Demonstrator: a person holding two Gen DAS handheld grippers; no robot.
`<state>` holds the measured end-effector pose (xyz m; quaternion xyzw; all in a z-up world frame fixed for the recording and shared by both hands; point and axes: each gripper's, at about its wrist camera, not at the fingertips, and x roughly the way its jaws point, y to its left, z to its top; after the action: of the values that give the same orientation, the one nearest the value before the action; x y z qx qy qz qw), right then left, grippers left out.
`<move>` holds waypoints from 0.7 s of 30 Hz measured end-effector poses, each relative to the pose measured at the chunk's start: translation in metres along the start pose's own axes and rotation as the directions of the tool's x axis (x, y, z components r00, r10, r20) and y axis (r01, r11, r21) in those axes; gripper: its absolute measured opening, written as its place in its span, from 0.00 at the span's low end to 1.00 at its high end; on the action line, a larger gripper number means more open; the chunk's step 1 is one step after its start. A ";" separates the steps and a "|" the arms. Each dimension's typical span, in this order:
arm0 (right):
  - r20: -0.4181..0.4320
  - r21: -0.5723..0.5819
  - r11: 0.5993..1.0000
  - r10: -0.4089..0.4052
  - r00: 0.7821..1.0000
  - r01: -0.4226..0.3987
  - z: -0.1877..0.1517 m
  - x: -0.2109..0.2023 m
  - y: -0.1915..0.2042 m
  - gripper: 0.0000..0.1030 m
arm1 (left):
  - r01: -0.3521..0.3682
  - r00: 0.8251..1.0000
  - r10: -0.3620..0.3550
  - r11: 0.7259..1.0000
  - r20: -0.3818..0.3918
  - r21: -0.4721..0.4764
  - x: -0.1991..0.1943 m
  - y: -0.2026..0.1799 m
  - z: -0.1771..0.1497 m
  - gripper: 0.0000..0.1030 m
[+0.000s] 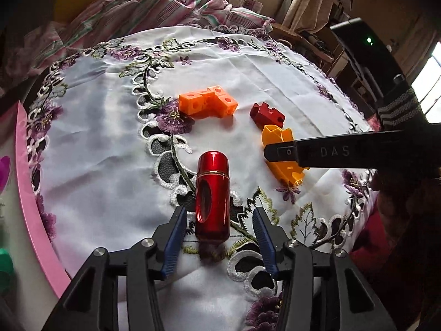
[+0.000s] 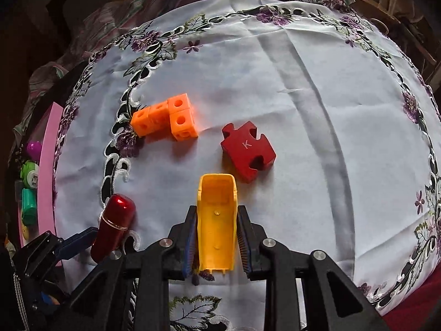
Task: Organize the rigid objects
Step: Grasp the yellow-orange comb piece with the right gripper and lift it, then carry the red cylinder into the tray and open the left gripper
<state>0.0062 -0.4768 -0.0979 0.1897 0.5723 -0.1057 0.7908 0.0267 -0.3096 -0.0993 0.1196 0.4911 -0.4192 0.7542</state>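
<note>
A shiny red capsule-shaped case [image 1: 212, 193] lies on the white embroidered cloth [image 1: 96, 127] between the blue pads of my left gripper [image 1: 219, 210]. A gap shows on each side of it, so the jaws stand open around it. My right gripper [image 2: 217, 210] is shut on a hollow yellow plastic piece [image 2: 217, 220], its pads pressing both long sides. In the left wrist view that yellow piece [image 1: 278, 138] sits under the right gripper's black finger [image 1: 281, 151]. Beyond lie an L of orange cubes [image 2: 165, 118] and a red puzzle block marked K [image 2: 248, 149].
A pink tray rim [image 2: 51, 165] runs along the cloth's left edge, with green [image 2: 29, 171] and purple [image 2: 34, 147] small items inside. Striped fabric [image 1: 165, 5] is bunched at the far side. The cloth's right half [image 2: 344, 138] is bare.
</note>
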 end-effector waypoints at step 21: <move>0.009 -0.042 0.998 -0.035 0.999 0.035 0.003 0.004 0.007 0.26 | -0.047 0.981 0.063 0.995 0.182 -0.091 -0.080 0.017 -0.012 0.25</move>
<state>0.0124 -0.4712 -0.0995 0.1625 0.5744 -0.1083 0.7949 0.0182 -0.2504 -0.0415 0.0612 0.4333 -0.3859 0.8122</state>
